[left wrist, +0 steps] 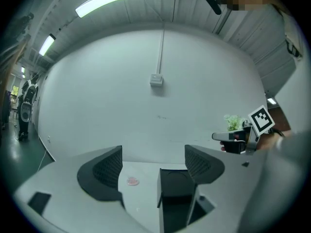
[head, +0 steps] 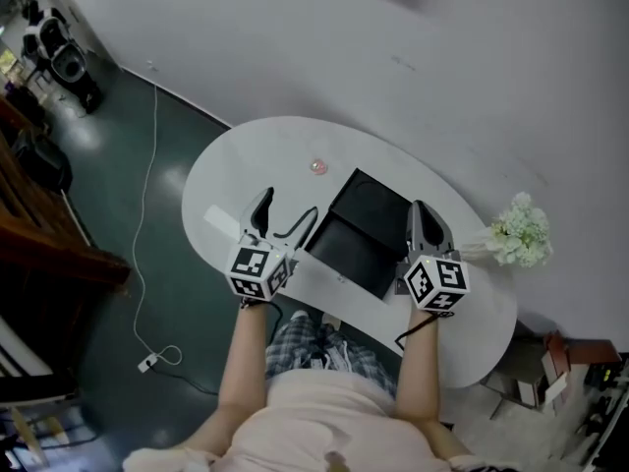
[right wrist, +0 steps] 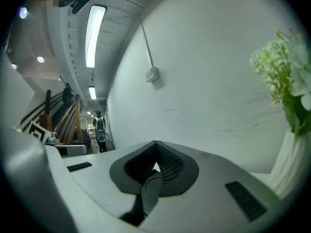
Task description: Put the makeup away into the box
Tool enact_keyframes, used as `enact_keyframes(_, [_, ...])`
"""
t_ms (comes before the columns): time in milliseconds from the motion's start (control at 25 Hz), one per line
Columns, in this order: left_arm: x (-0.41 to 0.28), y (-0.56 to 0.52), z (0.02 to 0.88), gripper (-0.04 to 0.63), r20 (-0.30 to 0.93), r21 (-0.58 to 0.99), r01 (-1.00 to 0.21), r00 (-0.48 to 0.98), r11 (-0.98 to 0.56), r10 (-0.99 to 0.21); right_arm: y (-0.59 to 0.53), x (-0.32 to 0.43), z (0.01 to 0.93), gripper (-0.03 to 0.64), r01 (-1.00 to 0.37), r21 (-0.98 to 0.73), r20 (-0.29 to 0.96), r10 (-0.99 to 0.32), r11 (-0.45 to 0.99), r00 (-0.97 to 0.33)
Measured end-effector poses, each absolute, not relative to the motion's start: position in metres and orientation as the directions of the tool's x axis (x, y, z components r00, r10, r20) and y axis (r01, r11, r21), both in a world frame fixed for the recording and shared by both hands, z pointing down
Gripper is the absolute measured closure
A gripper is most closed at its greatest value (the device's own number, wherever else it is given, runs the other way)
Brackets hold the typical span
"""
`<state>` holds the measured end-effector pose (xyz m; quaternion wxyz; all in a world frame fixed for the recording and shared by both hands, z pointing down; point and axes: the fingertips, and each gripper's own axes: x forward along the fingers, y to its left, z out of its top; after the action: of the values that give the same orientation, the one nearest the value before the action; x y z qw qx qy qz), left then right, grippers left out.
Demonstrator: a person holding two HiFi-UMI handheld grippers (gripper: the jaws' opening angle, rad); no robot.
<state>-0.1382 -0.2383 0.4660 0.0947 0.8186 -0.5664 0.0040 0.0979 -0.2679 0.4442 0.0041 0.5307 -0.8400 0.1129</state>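
Note:
A black box (head: pixel 359 226) lies open in the middle of the white oval table (head: pixel 236 160). A small round pink makeup item (head: pixel 316 166) rests on the table just beyond the box. It also shows in the left gripper view as a pink makeup item (left wrist: pixel 132 181), left of the box (left wrist: pixel 176 198). My left gripper (head: pixel 263 212) hovers open and empty at the box's left side. My right gripper (head: pixel 423 222) is at the box's right edge. In the right gripper view my right gripper (right wrist: pixel 154 166) is shut on a thin black edge of the box (right wrist: pixel 149 193).
A white vase of pale flowers (head: pixel 518 230) stands at the table's right end, close to my right gripper, and appears as flowers (right wrist: pixel 290 76) in the right gripper view. A white wall runs behind the table. A black cable (head: pixel 298 226) loops beside my left gripper.

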Motion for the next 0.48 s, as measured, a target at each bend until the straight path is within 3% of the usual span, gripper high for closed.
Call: enact_keyframes(480, [-0.125,-0.311,0.483,0.209,0.157,0.183,-0.836,0.544,-0.517,-0.824,-0.284,0.105,0.442,0.601,-0.955,-0.186,0.133,-0.957,0.23,-0.256])
